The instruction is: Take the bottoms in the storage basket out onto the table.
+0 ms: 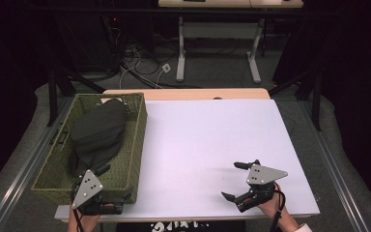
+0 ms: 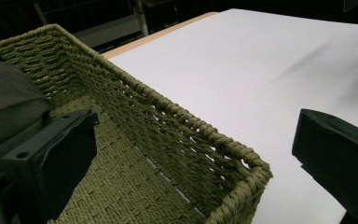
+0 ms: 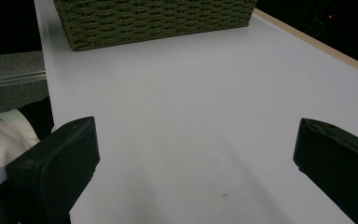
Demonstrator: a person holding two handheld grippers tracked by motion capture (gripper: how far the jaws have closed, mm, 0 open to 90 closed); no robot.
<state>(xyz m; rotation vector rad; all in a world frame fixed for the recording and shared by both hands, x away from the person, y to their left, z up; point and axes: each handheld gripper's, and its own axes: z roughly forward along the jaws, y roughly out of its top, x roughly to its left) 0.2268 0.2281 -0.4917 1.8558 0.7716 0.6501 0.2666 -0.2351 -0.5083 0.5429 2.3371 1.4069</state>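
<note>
A green woven basket (image 1: 138, 140) stands on the left part of the white tabletop (image 1: 207, 140). A dark folded cloth (image 1: 99, 130) lies inside it. My left gripper (image 1: 115, 182) is open at the basket's near right corner. In the left gripper view its jaws straddle the basket wall (image 2: 168, 105), one inside near the cloth (image 2: 4, 98), the other over the tabletop (image 2: 261, 60). My right gripper (image 1: 233, 180) is open low over the bare tabletop at the near right, nothing between its jaws. The right gripper (image 3: 196, 154) faces the basket (image 3: 154, 18) across the white tabletop (image 3: 191, 93).
A wooden strip (image 1: 188, 94) runs along the table's far edge. Metal rails (image 1: 24, 164) flank the table on both sides. Beyond it are desk legs (image 1: 181, 53) and loose cables (image 1: 140, 63) on the floor. A white sleeve (image 3: 0, 135) lies by the right gripper's jaw.
</note>
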